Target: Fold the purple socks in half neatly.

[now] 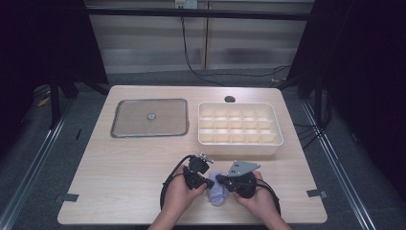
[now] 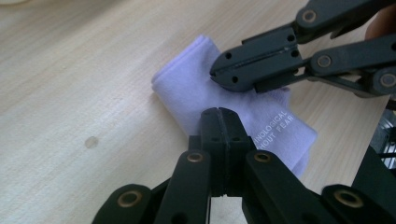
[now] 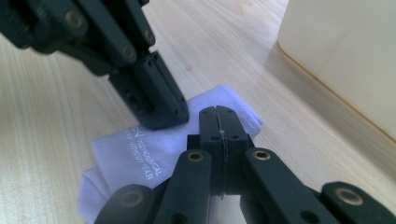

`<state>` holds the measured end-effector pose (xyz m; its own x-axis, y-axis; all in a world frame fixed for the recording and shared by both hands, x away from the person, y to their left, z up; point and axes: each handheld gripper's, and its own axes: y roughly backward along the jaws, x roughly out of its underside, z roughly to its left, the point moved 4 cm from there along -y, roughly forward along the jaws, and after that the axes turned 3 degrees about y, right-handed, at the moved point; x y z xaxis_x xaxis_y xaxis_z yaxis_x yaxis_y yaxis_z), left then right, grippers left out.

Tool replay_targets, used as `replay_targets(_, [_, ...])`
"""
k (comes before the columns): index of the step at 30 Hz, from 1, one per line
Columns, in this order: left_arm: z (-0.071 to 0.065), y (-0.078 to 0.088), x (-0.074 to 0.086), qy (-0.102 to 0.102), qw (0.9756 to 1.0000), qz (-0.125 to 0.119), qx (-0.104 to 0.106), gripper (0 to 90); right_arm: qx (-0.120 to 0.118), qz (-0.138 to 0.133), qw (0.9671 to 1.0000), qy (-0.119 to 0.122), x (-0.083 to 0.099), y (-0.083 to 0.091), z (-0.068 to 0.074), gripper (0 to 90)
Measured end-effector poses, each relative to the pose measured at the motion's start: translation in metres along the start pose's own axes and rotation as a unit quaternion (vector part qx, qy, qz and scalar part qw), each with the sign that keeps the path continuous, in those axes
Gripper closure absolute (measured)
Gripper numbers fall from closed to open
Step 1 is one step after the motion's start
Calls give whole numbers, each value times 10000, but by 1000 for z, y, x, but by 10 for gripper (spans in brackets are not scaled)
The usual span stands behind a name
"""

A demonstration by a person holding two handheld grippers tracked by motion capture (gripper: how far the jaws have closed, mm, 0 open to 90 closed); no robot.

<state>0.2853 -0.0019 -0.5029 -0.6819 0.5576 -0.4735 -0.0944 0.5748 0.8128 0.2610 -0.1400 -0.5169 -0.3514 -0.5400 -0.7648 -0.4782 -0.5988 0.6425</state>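
Low in the frame's centre, a folded lavender sock [image 1: 218,193] lies on the wooden table [image 1: 119,167], with the left gripper [image 1: 210,183] and right gripper [image 1: 219,179] meeting over it, each with jaws pressed together. Whether either has pinched cloth is hard to tell; both tips seem to press on the fabric. A pull from here could undo the fold or drag the sock sideways. The cream divided organizer [image 1: 239,127] stands beyond at centre right, the clear flat lid [image 1: 149,118] at upper left, neither blocking the way.
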Motion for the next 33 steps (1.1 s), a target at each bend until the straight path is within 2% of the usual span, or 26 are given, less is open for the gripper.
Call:
replay_targets(2, [3,0,-2,74,9999,-111,-12,900,0,-18,10000,-31,1,0,0,900])
replay_targets(6, [4,-6,-2,134,9999,-71,-53,900,-3,-23,10000,-45,1,0,0,900])
replay_targets(9, [5,-4,-3,177,9998,-61,-40,900,-8,-33,10000,-61,1,0,0,900])
replay_targets(12, [9,-3,-6,193,9997,-125,-117,900,-11,-52,10000,-77,1,0,0,900])
replay_targets(13, [10,-3,-7,273,9993,-203,-126,900,0,-49,10000,-78,1,0,0,900])
replay_targets(14, [11,-3,-7,233,9995,-170,-122,900,2,-50,10000,-74,1,0,0,900])
replay_targets(15, [10,-6,-6,323,9992,-207,-92,900,1,-49,10000,-79,1,0,0,900])
replay_targets(17, [11,-8,-4,285,9994,-122,-121,900,-7,-66,9999,-77,1,0,0,900])
replay_targets(20, [8,-2,0,245,9997,-48,-54,900,1,-56,10000,-83,1,0,0,900])
replay_targets(23, [2,4,6,210,9997,-94,106,900,-7,-68,9999,-100,2,0,-1,900])
replay_targets(26, [-5,4,11,128,9997,-81,166,900,-9,-65,9999,-92,2,-1,-1,900])
replay_targets(29, [-6,-2,15,97,9999,7,141,900,4,-56,9999,-97,1,-1,0,900])
replay_targets(33, [-8,3,14,104,9998,-65,179,900,-3,-42,9999,-108,1,-1,0,900])
